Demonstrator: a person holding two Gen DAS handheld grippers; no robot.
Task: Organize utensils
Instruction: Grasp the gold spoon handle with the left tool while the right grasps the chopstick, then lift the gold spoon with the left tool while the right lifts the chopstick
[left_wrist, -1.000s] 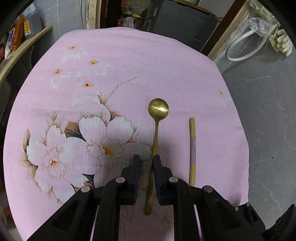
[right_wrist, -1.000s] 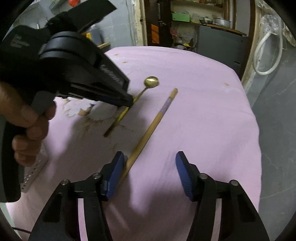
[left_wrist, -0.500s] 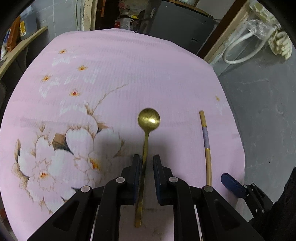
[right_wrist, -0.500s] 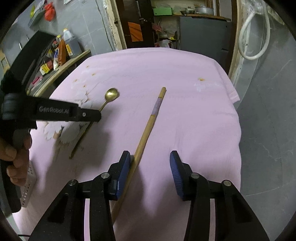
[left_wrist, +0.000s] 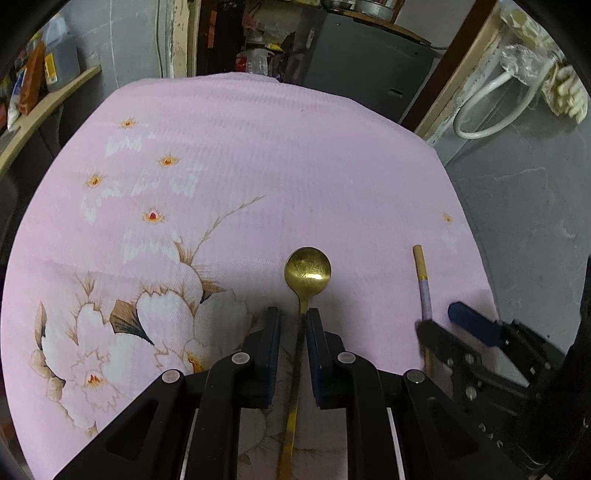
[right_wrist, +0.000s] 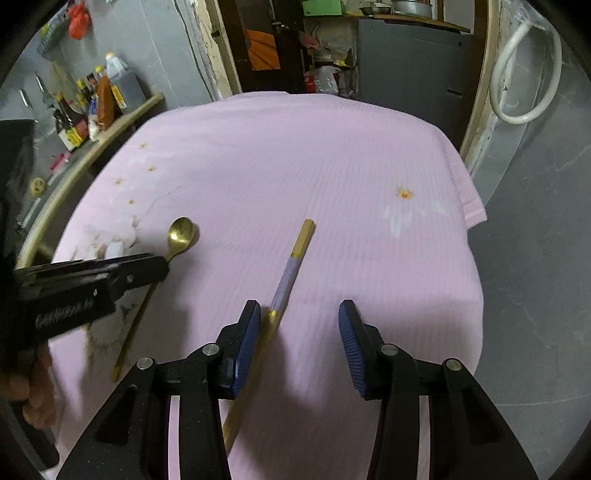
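Note:
A gold spoon (left_wrist: 307, 273) runs between my left gripper's (left_wrist: 292, 317) fingers, bowl forward, and its handle touches the right pad. The jaws are narrow around the handle; a slim gap shows on the left. In the right wrist view the spoon (right_wrist: 181, 232) sits under the left gripper (right_wrist: 147, 269). A gold chopstick with a lilac band (right_wrist: 291, 273) lies on the pink cloth (right_wrist: 332, 177), just inside the left pad of my open right gripper (right_wrist: 299, 321). The chopstick also shows in the left wrist view (left_wrist: 423, 280), with the right gripper (left_wrist: 439, 321) over its near part.
The table has a pink floral cloth (left_wrist: 258, 166). A wooden shelf with bottles (right_wrist: 92, 99) stands to the left. A grey cabinet (right_wrist: 406, 55) stands beyond the far edge. Grey floor (right_wrist: 535, 277) drops away on the right, with a white hose (right_wrist: 524, 74).
The left gripper holds the spoon nearer its bowl than a second ago. The right gripper has opened wider and moved forward along the chopstick, now showing beside it in the left view.

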